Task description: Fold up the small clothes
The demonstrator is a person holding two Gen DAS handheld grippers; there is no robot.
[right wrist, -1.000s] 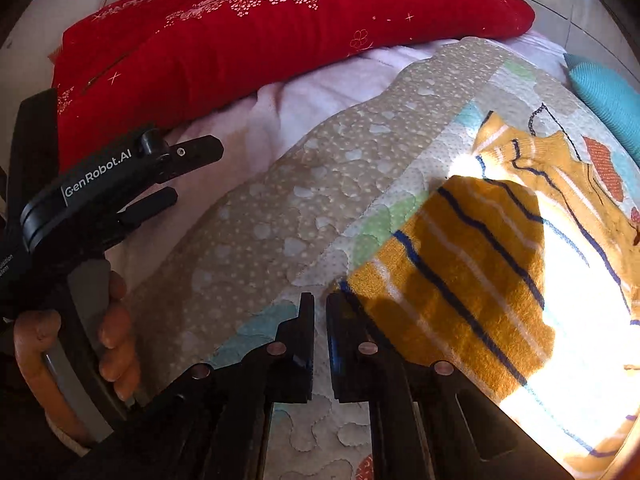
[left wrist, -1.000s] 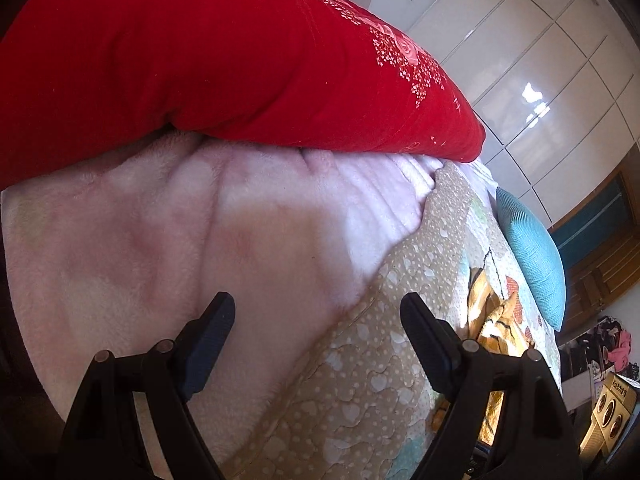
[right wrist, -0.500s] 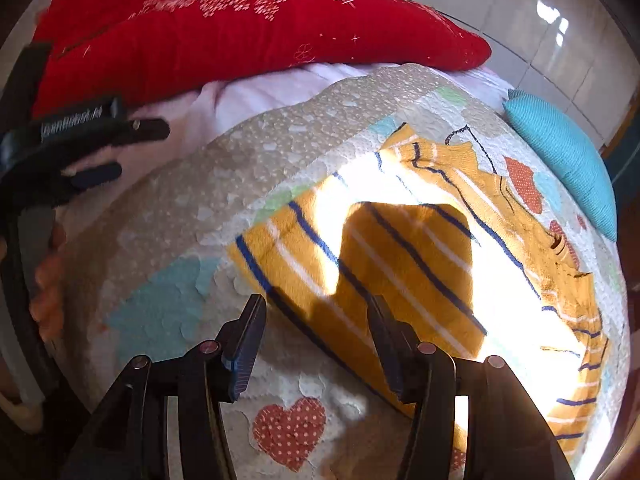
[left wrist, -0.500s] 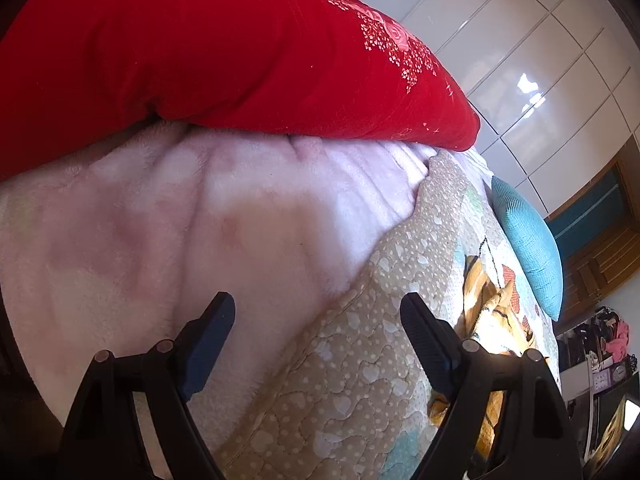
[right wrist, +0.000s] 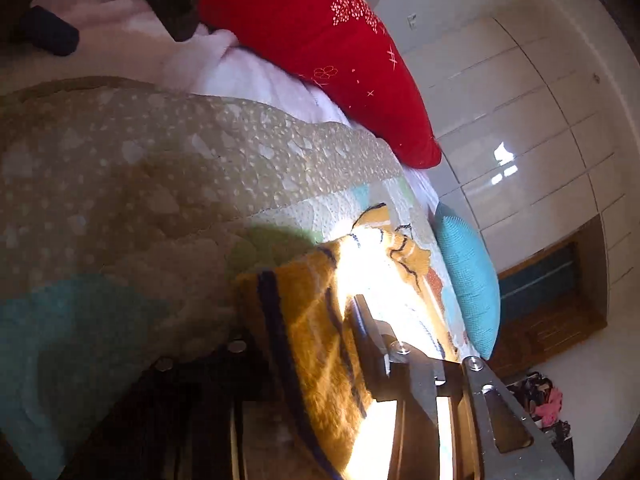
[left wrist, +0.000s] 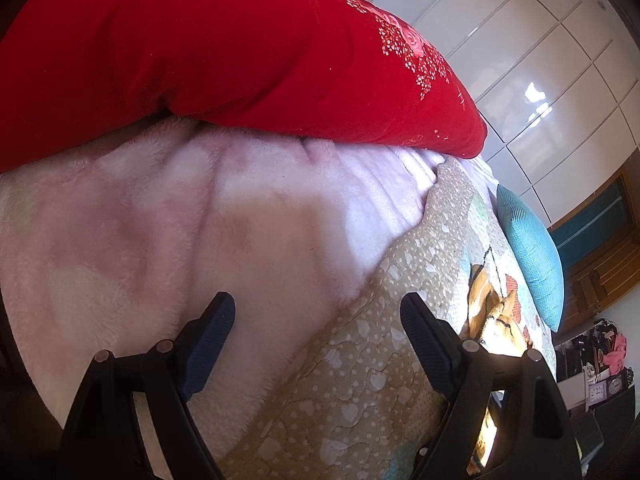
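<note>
A small yellow garment with navy stripes (right wrist: pixel 320 328) lies on the patterned quilt (right wrist: pixel 160 184). Its near edge is bunched between the fingers of my right gripper (right wrist: pixel 308 320), which is tilted and closed on the cloth. In the left wrist view the garment (left wrist: pixel 488 312) shows as a sunlit strip at the right. My left gripper (left wrist: pixel 316 320) is open and empty, over the seam between a pink fleece blanket (left wrist: pixel 200 232) and the quilt (left wrist: pixel 400 360). Its fingertips (right wrist: pixel 52 36) show at the top left of the right wrist view.
A big red pillow (left wrist: pixel 200 48) lies along the far side of the bed. A teal cushion (left wrist: pixel 532 256) sits at the right edge beyond the garment. White wardrobe doors (left wrist: pixel 540 60) stand behind. Clutter on the floor (left wrist: pixel 600 360) is at the lower right.
My right gripper was open above the garment's edge half a second ago. Now it has dropped low, tilted, and closed on the edge. My left gripper stayed open, barely moving.
</note>
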